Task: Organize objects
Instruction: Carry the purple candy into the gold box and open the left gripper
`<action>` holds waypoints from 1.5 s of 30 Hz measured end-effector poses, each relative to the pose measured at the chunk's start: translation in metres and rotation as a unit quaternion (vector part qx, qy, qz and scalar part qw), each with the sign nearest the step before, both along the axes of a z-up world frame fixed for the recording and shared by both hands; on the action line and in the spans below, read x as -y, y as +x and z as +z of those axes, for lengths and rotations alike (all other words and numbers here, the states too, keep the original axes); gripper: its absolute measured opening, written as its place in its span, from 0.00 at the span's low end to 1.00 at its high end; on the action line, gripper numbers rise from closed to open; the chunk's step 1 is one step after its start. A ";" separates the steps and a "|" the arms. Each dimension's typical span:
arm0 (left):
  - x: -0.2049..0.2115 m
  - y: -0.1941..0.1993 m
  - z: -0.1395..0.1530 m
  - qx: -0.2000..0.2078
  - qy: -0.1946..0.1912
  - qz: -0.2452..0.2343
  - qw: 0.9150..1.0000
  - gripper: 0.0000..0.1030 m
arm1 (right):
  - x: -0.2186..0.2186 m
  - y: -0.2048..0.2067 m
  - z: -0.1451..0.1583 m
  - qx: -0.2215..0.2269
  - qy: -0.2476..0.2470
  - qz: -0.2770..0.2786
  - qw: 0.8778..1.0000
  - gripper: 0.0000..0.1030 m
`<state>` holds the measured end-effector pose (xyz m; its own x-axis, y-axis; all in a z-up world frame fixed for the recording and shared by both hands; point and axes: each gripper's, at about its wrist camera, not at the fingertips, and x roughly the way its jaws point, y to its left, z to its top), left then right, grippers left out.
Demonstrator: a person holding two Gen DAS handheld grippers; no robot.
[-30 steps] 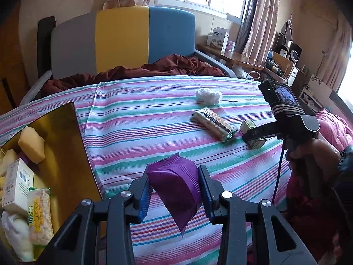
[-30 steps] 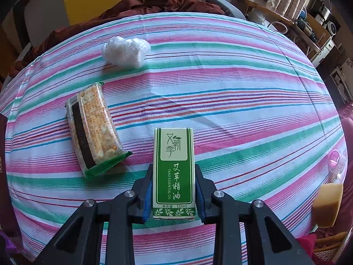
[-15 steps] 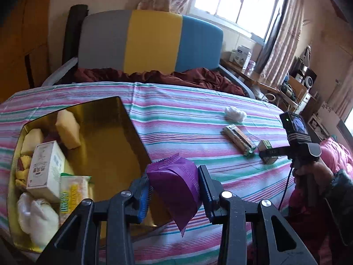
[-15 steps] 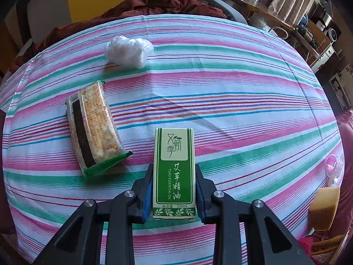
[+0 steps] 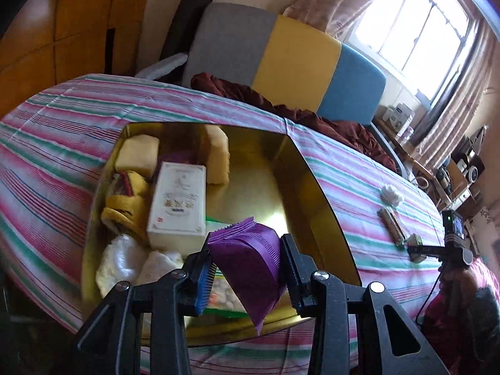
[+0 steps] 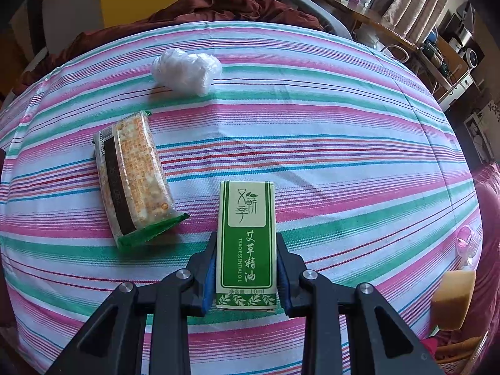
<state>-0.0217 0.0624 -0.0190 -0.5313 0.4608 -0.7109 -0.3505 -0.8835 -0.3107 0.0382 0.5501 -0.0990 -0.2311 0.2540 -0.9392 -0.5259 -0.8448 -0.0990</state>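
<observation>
In the left wrist view, a purple crinkle-edged packet (image 5: 250, 268) sits clamped between the pads of the left gripper (image 5: 247, 273), low in the centre of the frame, its lower corner hanging down past the fingers. The jaws stand narrow, pressed on the packet's sides. Behind and under it lies an open gold box (image 5: 315, 187) on a striped tablecloth (image 5: 62, 131), filling the middle of the frame. Inside, toward the left half, are a white carton (image 5: 179, 201), two yellow sponge blocks (image 5: 137, 154), a yellow cloth item (image 5: 125, 206), white wads (image 5: 122, 262) at the lower left, and a snack bag (image 5: 223, 297) partly hidden behind the gripper. The box's right half shows bare gold floor.

At the right edge of that view the right gripper (image 5: 418, 250) is seen from the side, closed on a small green box, near a wrapped cracker pack (image 5: 390, 226) and a white plastic wad (image 5: 392, 195) on the cloth.

In the right wrist view, the right gripper (image 6: 246, 276) holds a green and white essential oil box (image 6: 247, 243) at lower centre, label facing up, pads pressing both long sides. The cracker pack (image 6: 132, 176) lies left of it, apart. The crumpled plastic wad (image 6: 186, 70) is in the upper left, well apart. A yellow sponge (image 6: 453, 300) sits at the lower right edge. A maroon cloth (image 6: 218, 6) lies beyond the table's far edge.
</observation>
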 end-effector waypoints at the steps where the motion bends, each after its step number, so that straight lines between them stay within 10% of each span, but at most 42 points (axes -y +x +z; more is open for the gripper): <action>1: -0.008 0.002 -0.003 0.004 -0.001 -0.011 1.000 0.39 | 0.001 0.000 0.000 0.000 0.000 0.000 1.000 0.30; 20: -0.078 -0.006 -0.055 0.044 -0.079 -0.110 0.990 0.40 | 0.002 -0.002 -0.003 0.002 0.004 0.002 1.000 0.30; 45: -0.020 0.013 -0.013 -0.009 -0.048 -0.052 0.997 0.56 | -0.001 0.000 -0.006 0.004 0.012 0.002 1.000 0.30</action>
